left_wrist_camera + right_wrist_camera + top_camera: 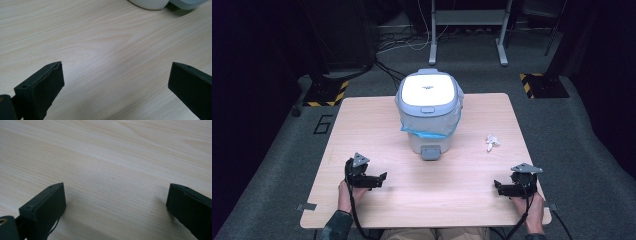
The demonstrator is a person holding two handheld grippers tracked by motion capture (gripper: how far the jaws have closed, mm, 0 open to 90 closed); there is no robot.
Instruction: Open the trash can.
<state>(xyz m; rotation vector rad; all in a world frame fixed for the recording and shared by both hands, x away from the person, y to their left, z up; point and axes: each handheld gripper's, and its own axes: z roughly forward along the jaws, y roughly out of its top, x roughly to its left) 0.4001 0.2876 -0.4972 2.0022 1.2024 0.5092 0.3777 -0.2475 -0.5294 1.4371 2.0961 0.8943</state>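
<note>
A small grey-white pedal bin (pixel 429 111) with a shut lid and a blue-edged clear liner stands at the table's far middle; its base (pixel 160 3) shows at the top of the left gripper view. A crumpled white paper wad (pixel 491 142) lies to the bin's right. My left gripper (pixel 383 176) rests low near the front left, pointing right, open with bare wood between its jaws (pixel 116 87). At the front right my right gripper (pixel 496 184) points left, also open and holding nothing (pixel 116 205).
The light wooden table (pixel 377 135) has its front edge just behind both hands. Dark carpet, black stands with yellow-striped bases (pixel 326 92), and a grey metal frame (pixel 467 30) surround it.
</note>
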